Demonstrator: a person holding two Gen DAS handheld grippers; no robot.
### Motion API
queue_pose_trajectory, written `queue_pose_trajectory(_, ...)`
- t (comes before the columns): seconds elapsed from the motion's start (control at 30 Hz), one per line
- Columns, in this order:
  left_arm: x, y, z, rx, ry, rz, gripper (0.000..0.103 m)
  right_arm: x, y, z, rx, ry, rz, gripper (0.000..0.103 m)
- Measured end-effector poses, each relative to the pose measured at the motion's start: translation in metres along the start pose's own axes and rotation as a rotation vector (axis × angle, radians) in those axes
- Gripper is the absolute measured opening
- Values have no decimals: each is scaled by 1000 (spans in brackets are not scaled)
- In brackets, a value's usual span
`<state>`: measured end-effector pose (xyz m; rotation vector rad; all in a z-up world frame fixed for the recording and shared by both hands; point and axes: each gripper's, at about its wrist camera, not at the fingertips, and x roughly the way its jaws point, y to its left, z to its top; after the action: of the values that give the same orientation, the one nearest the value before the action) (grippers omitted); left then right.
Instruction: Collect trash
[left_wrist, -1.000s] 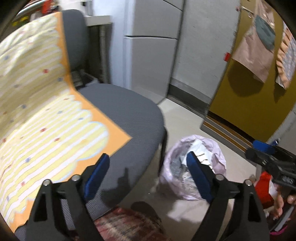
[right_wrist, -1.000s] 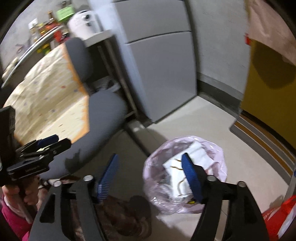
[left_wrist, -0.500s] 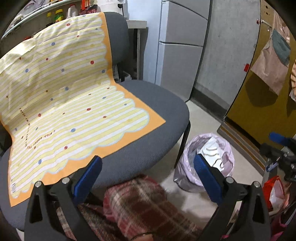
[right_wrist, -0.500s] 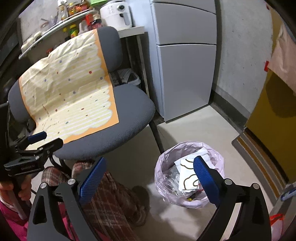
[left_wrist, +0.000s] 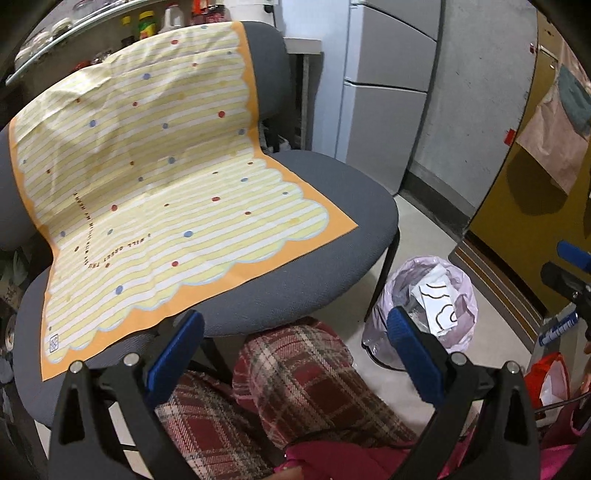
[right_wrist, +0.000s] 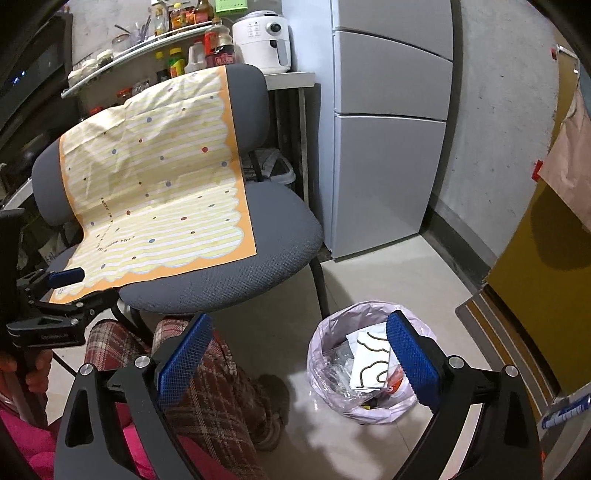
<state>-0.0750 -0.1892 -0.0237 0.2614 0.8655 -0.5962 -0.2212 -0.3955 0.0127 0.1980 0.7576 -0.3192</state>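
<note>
Trash (left_wrist: 437, 306): white paper with a brown squiggle, on top of clear wrappers inside a pink bin bag (left_wrist: 463, 291) on the pale floor (left_wrist: 417, 236). In the left wrist view, sits just beyond the tip of the right-hand finger of the left gripper (left_wrist: 293, 319), outside the gap and not touching it. Left gripper spread wide, blue pads (left_wrist: 177, 350) well apart, gripping nothing. Between those fingers, only a plaid trouser leg (left_wrist: 303, 376) and, further ahead, the front edge of a grey chair (left_wrist: 314, 266). Beyond the left-hand finger, a yellow striped sheet (left_wrist: 147, 184) with an orange border, draped over the chair's back and seat.

In the right wrist view, right gripper (right_wrist: 299, 323) likewise spread wide and empty. Same trash (right_wrist: 369, 360) and bag (right_wrist: 332, 332) partly behind the right-hand fingertip, the bag's near rim reaching into the gap between the fingers. Plaid leg (right_wrist: 218, 376) behind the left-hand finger, chair (right_wrist: 236, 273) ahead of it, grey fridge (right_wrist: 388, 147) far ahead of the right-hand finger. Left gripper (right_wrist: 55, 295) visible at the left edge, held in a hand (right_wrist: 37, 369) near the sheet's corner.
</note>
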Motion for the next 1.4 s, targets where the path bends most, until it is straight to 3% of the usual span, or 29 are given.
queue_pose_trajectory(1.4,-3,3,4,-13,-5,5,96,6,-9,0,9,10,4,94)
